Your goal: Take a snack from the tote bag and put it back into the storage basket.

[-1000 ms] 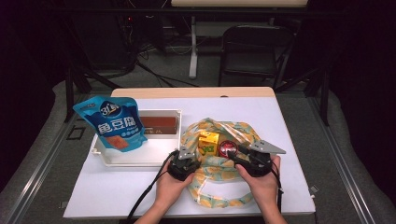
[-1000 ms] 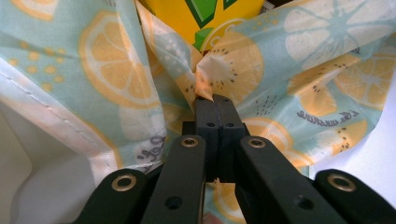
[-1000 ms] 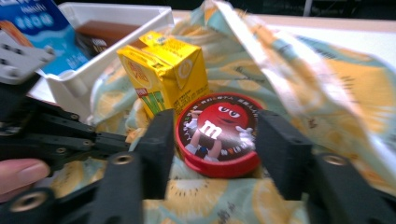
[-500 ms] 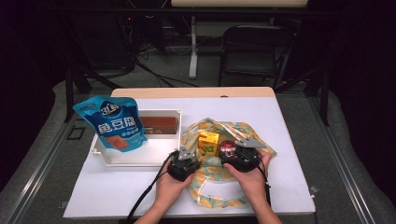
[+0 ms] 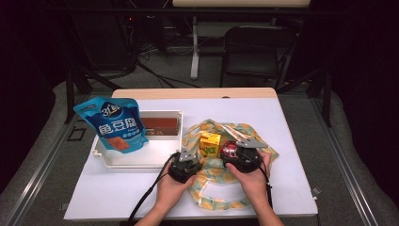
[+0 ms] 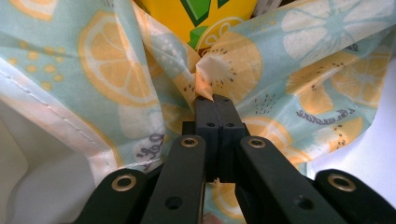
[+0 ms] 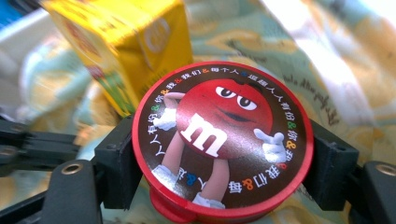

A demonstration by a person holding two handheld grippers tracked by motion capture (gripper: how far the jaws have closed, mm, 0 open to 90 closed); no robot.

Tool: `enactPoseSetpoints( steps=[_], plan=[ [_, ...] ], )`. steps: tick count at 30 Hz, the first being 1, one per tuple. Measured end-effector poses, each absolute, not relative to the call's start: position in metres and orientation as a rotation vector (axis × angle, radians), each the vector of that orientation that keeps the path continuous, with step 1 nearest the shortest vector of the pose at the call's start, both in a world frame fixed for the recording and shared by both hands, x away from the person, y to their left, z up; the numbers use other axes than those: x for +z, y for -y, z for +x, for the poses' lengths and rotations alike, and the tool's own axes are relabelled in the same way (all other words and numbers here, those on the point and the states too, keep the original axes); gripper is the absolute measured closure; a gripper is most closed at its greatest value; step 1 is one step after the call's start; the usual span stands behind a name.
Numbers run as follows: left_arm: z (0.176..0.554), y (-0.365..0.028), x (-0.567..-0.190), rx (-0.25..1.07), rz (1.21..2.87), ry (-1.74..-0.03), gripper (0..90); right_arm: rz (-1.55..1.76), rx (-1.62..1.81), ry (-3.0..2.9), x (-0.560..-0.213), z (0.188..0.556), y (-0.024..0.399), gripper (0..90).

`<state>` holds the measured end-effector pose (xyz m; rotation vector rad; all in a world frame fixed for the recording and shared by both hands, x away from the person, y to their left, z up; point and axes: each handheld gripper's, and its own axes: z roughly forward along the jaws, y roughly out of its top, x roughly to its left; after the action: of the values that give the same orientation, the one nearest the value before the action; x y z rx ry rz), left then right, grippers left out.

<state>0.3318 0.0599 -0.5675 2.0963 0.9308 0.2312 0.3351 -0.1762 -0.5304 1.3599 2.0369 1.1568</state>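
Two tongs work the lemon-print bag [image 5: 221,176] at the surface's [image 5: 291,141] six o'clock: left tongs [image 6: 215,105] pinch its fabric, right tongs [image 7: 224,163], just opening, flank the red candy tin [image 7: 222,140]. Released crooked, the tin could topple the yellow carton [image 5: 210,143] at its nine o'clock.

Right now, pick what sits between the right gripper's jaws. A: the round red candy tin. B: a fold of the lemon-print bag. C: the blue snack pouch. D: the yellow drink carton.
A: in the right gripper view the right gripper has a jaw at each side of the round red candy tin, with the yellow drink carton standing behind it over the lemon-print bag.
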Motion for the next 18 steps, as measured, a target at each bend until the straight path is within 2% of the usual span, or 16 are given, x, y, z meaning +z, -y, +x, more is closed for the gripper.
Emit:
enactPoseSetpoints(
  steps=[10, 13, 15, 16, 18],
  plan=[
    [0.332, -0.064, -0.565, 0.218, 2.054, -0.924, 89.5, 1.284, 1.257, -2.015, -0.493, 0.323, 0.181, 25.3],
    [0.33, -0.066, -0.563, 0.229, 2.027, -0.914, 84.9, 1.277, 1.27, -2.009, -0.488, 0.32, 0.182, 25.3],
    [0.327, -0.069, -0.557, 0.233, 2.013, -0.895, 76.0, 1.265, 1.289, -2.018, -0.483, 0.318, 0.183, 25.3],
    [0.324, -0.07, -0.553, 0.247, 1.989, -0.893, 76.0, 1.269, 1.296, -2.01, -0.482, 0.317, 0.182, 25.3],
    [0.32, -0.074, -0.545, 0.264, 1.962, -0.864, 69.6, 1.258, 1.302, -2.019, -0.478, 0.315, 0.181, 25.3]
  ],
)
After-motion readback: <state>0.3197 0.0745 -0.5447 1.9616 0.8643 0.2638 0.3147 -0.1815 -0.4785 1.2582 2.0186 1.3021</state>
